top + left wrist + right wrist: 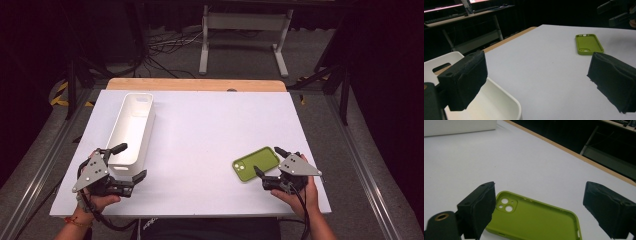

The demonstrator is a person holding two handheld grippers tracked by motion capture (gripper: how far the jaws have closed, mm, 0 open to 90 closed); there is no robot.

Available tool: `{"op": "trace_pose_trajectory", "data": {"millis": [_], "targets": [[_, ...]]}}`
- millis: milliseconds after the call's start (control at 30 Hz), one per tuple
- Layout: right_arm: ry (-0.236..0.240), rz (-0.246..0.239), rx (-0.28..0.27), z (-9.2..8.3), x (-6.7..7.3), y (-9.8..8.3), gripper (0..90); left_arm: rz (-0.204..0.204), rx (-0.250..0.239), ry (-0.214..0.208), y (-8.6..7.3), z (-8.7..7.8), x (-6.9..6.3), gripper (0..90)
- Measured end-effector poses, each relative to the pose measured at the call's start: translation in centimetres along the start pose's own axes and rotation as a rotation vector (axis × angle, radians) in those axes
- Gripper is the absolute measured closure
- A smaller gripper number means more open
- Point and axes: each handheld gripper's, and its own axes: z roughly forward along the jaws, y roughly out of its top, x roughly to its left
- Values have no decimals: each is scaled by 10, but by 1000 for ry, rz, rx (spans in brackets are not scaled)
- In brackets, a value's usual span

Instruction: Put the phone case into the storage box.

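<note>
White tabletop (200, 130) spans the frame's middle, dark floor behind. At lower right the right gripper (270, 162) has its jaws spread apart and empty, just beside the green phone case (256, 163) — open side up. At lower left the left gripper (131, 161) gapes too, straddling the near end of the white bin (131, 127).

Item count: one green phone case (255, 163), lying hollow side up, with three round camera openings in one corner. One white bin (132, 127), long and open-topped. Two handheld grippers: left gripper (131, 161) and right gripper (269, 161). One table (200, 125).
</note>
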Motion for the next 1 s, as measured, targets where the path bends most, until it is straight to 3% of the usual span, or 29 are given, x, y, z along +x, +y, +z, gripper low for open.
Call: {"op": "trace_pose_trajectory", "data": {"millis": [67,267,467,600,733,767,867,900,1000], "targets": [[4,3,18,1,0,-1,122,-14,6,8,-1,1,0,36],[5,8,30,2,0,1,121,34,25,14,-2,3,-5,45],[3,17,44,2,-3,5,184,52,60,-20,-4,6,-10,53],[9,21,69,2,-5,8,246,49,66,-11,-4,5,-12,54],[35,37,108,3,-10,16,397,56,72,6,-6,3,-14,57],[35,37,108,3,-10,16,397,58,85,5,-7,3,-14,57],[53,58,147,1,-14,16,595,44,100,-4,-9,8,-15,57],[53,58,147,1,-14,16,595,44,100,-4,-9,8,-15,57],[64,59,179,-1,-16,17,756,62,112,-20,-9,11,-20,56]]}}
